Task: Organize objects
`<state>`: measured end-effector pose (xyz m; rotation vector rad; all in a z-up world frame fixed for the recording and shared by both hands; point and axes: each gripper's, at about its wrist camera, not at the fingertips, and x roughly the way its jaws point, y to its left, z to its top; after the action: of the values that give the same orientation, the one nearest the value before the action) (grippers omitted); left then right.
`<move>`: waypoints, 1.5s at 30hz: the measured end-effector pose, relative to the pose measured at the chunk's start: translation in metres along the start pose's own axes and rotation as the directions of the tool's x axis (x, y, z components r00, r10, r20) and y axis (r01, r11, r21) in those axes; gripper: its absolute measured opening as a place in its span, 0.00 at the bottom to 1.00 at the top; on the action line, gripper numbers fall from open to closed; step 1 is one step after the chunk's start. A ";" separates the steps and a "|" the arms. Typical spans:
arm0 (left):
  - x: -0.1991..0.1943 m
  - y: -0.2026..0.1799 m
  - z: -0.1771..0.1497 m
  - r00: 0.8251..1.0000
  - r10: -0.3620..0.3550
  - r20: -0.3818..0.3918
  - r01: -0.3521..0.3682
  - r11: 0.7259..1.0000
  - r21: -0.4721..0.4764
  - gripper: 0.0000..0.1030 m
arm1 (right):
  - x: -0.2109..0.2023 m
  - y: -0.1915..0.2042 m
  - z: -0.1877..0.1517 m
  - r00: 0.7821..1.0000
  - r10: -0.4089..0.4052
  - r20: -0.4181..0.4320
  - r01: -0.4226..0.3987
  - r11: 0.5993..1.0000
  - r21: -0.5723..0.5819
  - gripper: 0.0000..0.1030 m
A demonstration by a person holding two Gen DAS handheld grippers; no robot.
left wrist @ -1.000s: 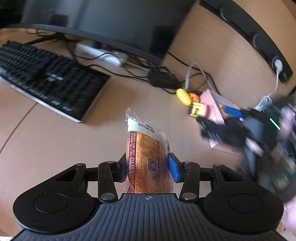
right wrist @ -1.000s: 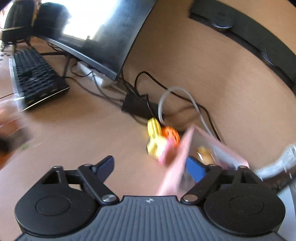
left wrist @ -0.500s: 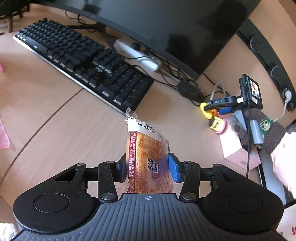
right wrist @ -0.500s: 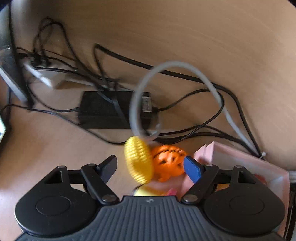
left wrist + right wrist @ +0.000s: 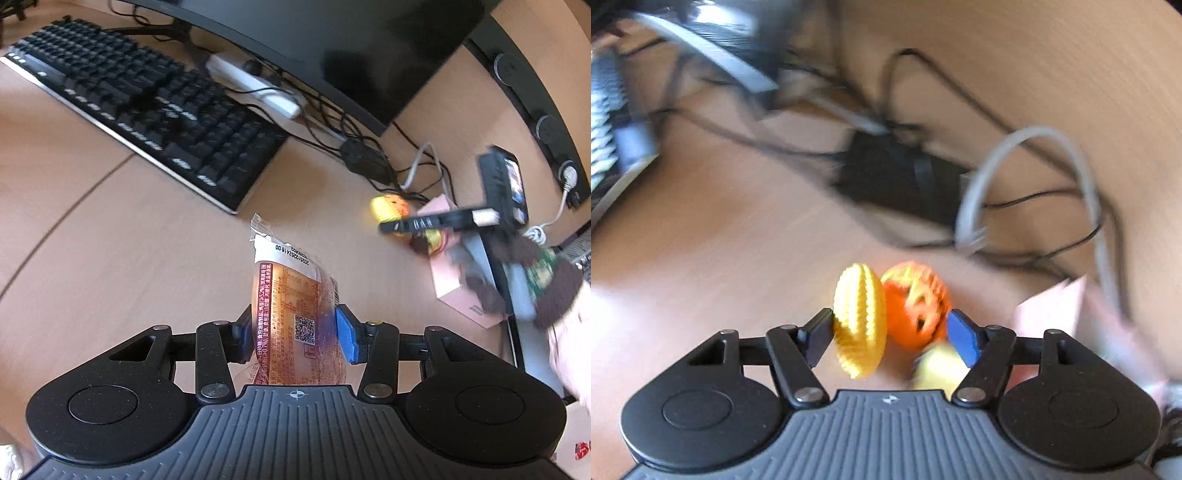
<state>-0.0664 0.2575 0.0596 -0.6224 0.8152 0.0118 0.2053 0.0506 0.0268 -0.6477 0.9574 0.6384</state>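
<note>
The left wrist view looks from high and well back over the light wooden desk (image 5: pixel 110 258), toward the black keyboard (image 5: pixel 155 110) far left. The right wrist view sits low and close, facing the black power brick (image 5: pixel 905 181). Both share the yellow and orange crocheted toy (image 5: pixel 388 208) (image 5: pixel 886 314).

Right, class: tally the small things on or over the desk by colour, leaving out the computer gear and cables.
Yellow: 1, knitted toy
Orange: 2, knitted toy, snack packet in the left tongs
Pink: 1, box
Total: 4
</note>
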 end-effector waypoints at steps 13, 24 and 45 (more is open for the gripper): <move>0.023 -0.030 -0.005 0.999 -0.020 -0.033 0.020 1.000 0.003 0.47 | -0.092 -0.020 -0.113 0.975 0.117 0.187 -0.156 0.965 0.211 0.71; 0.022 -0.037 -0.014 0.998 -0.003 -0.056 0.004 1.000 0.024 0.47 | -0.030 0.015 -0.048 0.946 -0.209 0.246 0.202 0.978 0.056 0.48; 0.085 -0.113 -0.022 0.986 -0.079 -0.146 0.096 0.989 0.111 0.47 | -0.136 0.013 -0.222 0.971 -0.093 0.221 0.054 0.982 0.179 0.76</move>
<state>0.0052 0.1342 0.0481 -0.5514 0.9182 -0.1614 0.0208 -0.1327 0.0502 -0.4433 0.7603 0.5443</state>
